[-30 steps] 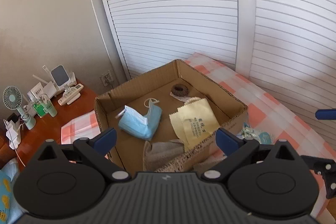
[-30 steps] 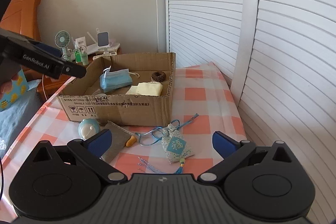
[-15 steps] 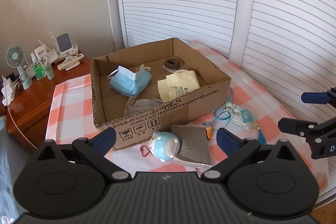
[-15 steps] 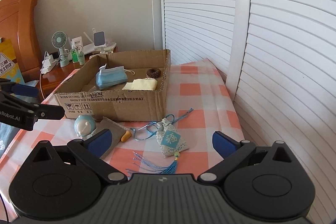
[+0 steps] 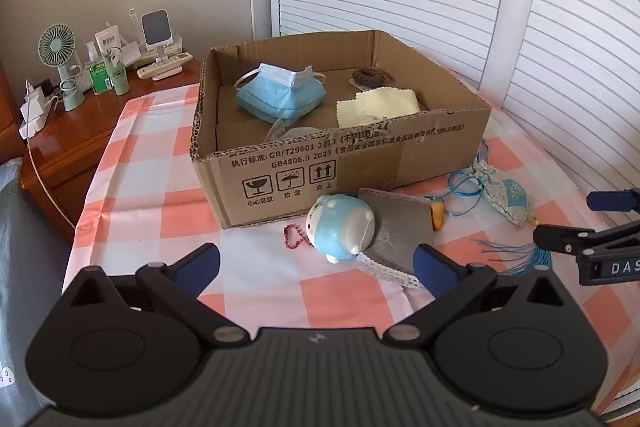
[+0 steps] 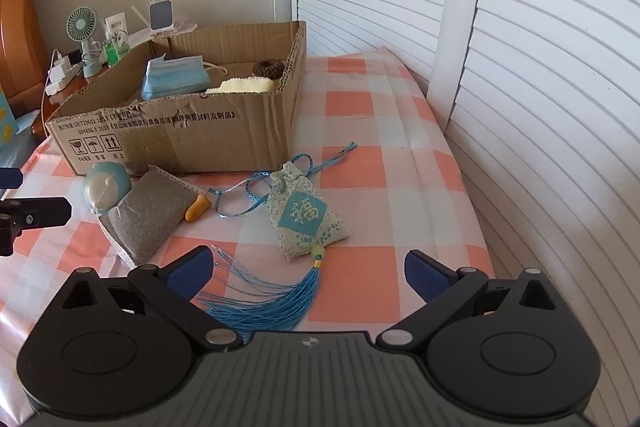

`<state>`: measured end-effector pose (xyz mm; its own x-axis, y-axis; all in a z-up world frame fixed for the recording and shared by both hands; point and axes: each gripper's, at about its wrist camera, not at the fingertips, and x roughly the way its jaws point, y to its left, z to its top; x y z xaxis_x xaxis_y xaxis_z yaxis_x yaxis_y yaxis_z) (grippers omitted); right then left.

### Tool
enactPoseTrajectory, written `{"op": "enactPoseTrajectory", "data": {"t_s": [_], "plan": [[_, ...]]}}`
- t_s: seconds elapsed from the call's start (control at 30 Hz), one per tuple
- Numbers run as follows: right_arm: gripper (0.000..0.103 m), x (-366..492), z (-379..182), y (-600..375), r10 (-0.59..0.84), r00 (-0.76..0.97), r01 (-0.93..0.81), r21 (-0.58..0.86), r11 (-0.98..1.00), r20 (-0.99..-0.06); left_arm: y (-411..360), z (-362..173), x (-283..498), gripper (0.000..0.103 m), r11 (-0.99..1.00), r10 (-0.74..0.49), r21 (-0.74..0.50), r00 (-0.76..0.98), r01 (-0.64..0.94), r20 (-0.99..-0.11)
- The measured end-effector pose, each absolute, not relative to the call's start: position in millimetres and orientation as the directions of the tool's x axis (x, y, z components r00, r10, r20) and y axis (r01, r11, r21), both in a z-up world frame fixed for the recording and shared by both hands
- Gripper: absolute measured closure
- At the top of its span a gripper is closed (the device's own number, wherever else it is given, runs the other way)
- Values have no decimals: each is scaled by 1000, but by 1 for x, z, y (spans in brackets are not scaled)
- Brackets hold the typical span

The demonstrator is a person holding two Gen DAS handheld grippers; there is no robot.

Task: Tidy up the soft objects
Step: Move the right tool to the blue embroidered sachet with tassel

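A cardboard box (image 5: 436, 147) (image 6: 224, 135) on the checked tablecloth holds a blue face mask (image 5: 278, 95) (image 6: 174, 79), a yellow cloth (image 5: 376, 105), a brown hair tie (image 5: 368, 77) and a grey cloth (image 5: 288, 133). In front of the box lie a blue-and-white plush toy (image 5: 340, 227) (image 6: 106, 185), a grey pouch (image 5: 400, 231) (image 6: 148, 215) and a tasselled blue sachet (image 5: 502, 197) (image 6: 306, 217). My left gripper (image 5: 316, 263) is open just short of the plush toy. My right gripper (image 6: 306, 269) is open over the sachet's tassel (image 6: 272, 301).
A wooden side table (image 5: 76, 131) at the left carries a small fan (image 5: 58, 47), bottles, a charger and remotes. White slatted doors (image 6: 520, 47) run along the back and right. The tablecloth's right edge (image 6: 476, 211) drops off near the doors.
My left gripper has pulled back from above the box and dropped to table level in front of it. My right gripper has moved lower and closer to the sachet. Both stay open.
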<state>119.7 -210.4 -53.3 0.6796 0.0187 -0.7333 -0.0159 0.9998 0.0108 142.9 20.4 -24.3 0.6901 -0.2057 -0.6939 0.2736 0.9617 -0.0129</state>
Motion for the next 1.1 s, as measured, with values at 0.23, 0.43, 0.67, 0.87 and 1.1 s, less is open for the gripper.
{"op": "enactPoseTrajectory", "data": {"t_s": [0.23,0.43,0.67,0.87,1.1], "plan": [[0,134,-65,-211,9,660,-11,2,1000,-751,24,-32,162,1,970,-194,-31,684,242,-703],[0,147,-74,-214,-3,649,-7,-10,1000,-761,16,-39,178,1,972,-154,16,688,234,-709],[0,153,-82,-213,-16,646,-11,-31,999,-763,8,-45,191,1,968,-186,-13,683,250,-706],[0,153,-84,-210,-27,648,-19,-51,998,-761,9,-54,198,1,972,-175,-20,671,233,-721],[0,152,-85,-209,-24,656,-23,-52,998,-754,31,-59,187,1,979,-150,-17,658,204,-738]]}}
